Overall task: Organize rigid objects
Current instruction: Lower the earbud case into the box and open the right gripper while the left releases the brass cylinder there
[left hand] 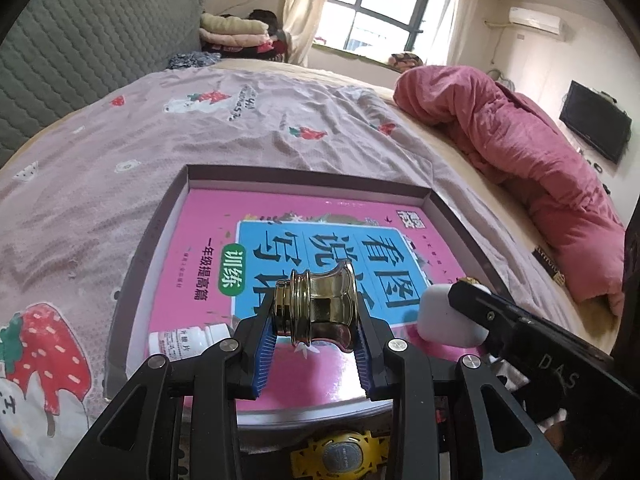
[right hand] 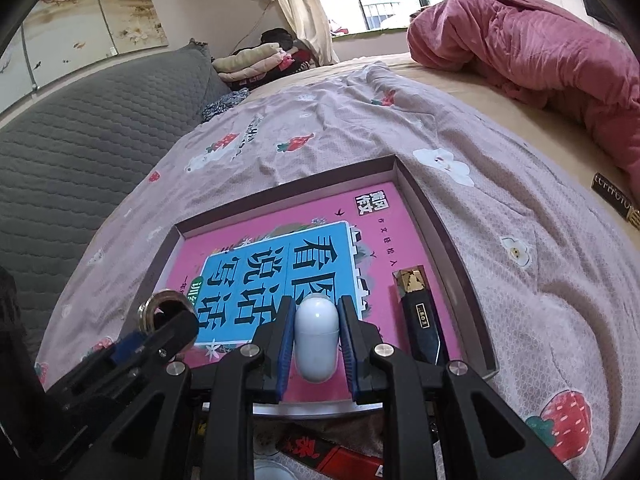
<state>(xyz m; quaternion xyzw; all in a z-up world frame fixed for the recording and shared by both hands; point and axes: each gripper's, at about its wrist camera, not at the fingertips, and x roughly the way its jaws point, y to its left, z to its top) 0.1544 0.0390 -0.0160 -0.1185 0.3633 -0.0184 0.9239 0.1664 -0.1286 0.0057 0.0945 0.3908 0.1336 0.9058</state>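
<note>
left tool (left hand: 316, 326) gripping gold cap (left hand: 316, 306), right tool (right hand: 316, 340) gripping white case (right hand: 316, 338)

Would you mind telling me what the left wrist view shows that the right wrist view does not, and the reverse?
Only the left wrist view shows the white pill bottle lying in the tray, the yellow watch below the tray's near edge, and the television.

Only the right wrist view shows the black and gold lighter lying in the tray, the red packet outside it, and the painted wall panel.

Both show the tray, the pink book, the left hand-held gripper gripping the gold ornament, and the right hand-held gripper gripping the white capsule-shaped case.
</note>
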